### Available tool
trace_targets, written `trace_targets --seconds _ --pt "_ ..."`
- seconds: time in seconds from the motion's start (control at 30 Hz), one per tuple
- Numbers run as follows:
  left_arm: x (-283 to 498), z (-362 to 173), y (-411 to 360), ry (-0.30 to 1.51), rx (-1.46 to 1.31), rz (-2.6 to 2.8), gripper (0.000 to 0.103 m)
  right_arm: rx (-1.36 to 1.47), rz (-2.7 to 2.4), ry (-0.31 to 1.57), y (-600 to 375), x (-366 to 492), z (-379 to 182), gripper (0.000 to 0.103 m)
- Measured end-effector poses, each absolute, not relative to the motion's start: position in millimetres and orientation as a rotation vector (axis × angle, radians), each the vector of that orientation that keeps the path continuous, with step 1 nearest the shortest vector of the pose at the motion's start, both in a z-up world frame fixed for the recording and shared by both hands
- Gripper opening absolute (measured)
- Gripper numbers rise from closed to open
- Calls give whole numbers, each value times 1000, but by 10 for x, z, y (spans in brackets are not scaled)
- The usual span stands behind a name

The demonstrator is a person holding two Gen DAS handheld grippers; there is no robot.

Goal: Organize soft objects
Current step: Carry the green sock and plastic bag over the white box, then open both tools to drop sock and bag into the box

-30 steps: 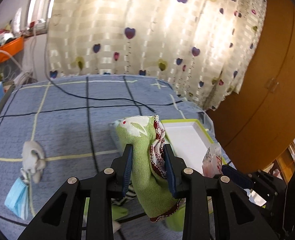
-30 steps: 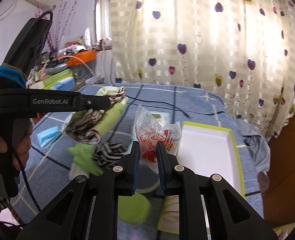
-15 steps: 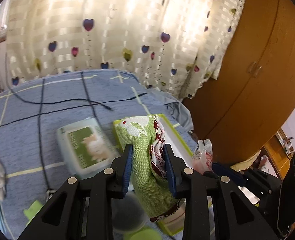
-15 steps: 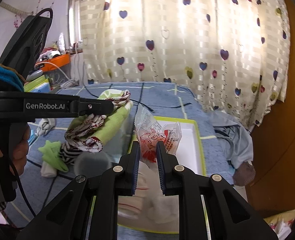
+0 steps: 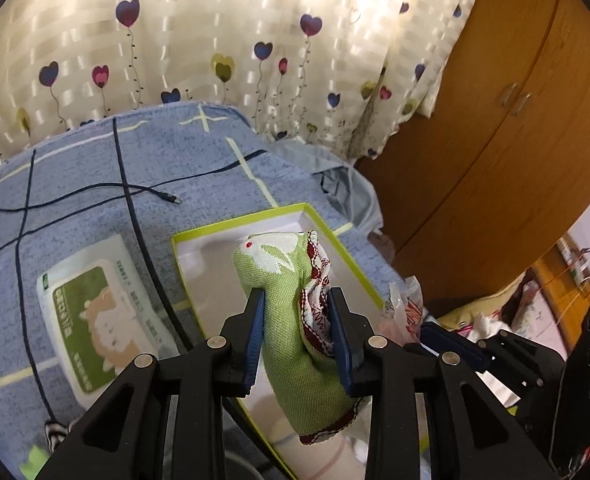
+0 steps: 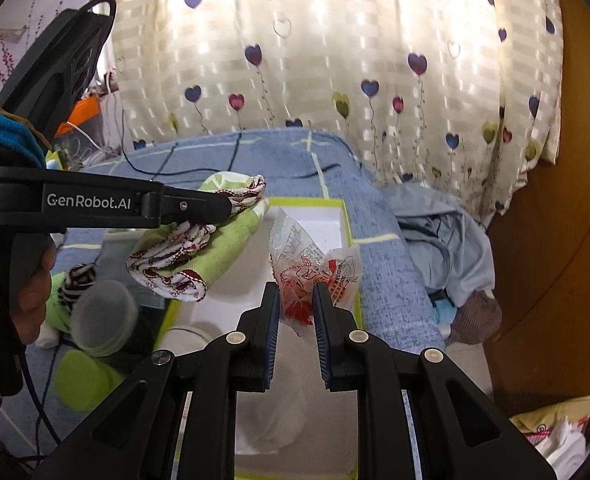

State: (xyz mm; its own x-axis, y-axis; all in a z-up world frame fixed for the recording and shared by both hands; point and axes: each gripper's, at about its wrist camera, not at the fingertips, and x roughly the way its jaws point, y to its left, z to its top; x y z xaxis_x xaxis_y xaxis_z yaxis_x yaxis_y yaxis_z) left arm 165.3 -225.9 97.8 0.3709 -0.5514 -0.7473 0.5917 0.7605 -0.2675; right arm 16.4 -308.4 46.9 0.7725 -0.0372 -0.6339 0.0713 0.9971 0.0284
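Note:
My left gripper (image 5: 295, 300) is shut on a green cloth with a white rabbit print and red-patterned trim (image 5: 291, 320), hanging above the white tray with a lime-green rim (image 5: 231, 226). In the right wrist view that cloth (image 6: 199, 248) droops from the left gripper (image 6: 225, 204) over the tray's left side. My right gripper (image 6: 297, 298) is shut on a crinkly clear plastic packet with red print (image 6: 311, 264), held over the tray (image 6: 307, 202). The packet (image 5: 403, 304) shows at the right of the left wrist view.
A green and white wipes pack (image 5: 99, 312) lies left of the tray on the blue blanket (image 5: 167, 160). A black cable (image 5: 135, 190) crosses the blanket. Green and striped socks (image 6: 75, 284) and a grey cylinder (image 6: 103, 316) sit left. Grey clothes (image 6: 443, 232) and a wooden wardrobe (image 5: 507, 120) are right.
Both grippers moved right across the bed with their loads, and now hang over the white tray. The wipes pack came into the left wrist view. Neither grip changed.

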Motion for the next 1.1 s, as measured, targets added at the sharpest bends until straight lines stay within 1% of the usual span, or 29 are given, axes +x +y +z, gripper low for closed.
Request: trace_targets --seconds 0.17,0.4,0.5,0.77,0.93,1.0,1.07,1.1 --pt "1763 878 -2339 952 87 -708 30 61 -53 714 -3112 304 339 18" --pt "1884 658 -2434 1034 117 -690 30 62 -42 765 -3147 475 170 18" --pt "1900 617 -2469 1040 134 -677 31 68 -32 783 -3163 524 101 18" --pt "1933 534 -2516 1079 137 -673 33 105 -10 788 -3196 583 80 20" --pt "1925 553 -2512 1081 136 -673 37 100 -12 790 -3186 584 80 25" --pt "1915 558 -2505 1081 137 -673 37 94 -25 793 -3183 584 78 37" --pt "1903 576 -2493 1073 130 -670 37 101 -28 791 -3196 572 83 41" --pt "1896 588 -2488 1068 132 -670 38 108 -24 784 -3202 560 89 41"
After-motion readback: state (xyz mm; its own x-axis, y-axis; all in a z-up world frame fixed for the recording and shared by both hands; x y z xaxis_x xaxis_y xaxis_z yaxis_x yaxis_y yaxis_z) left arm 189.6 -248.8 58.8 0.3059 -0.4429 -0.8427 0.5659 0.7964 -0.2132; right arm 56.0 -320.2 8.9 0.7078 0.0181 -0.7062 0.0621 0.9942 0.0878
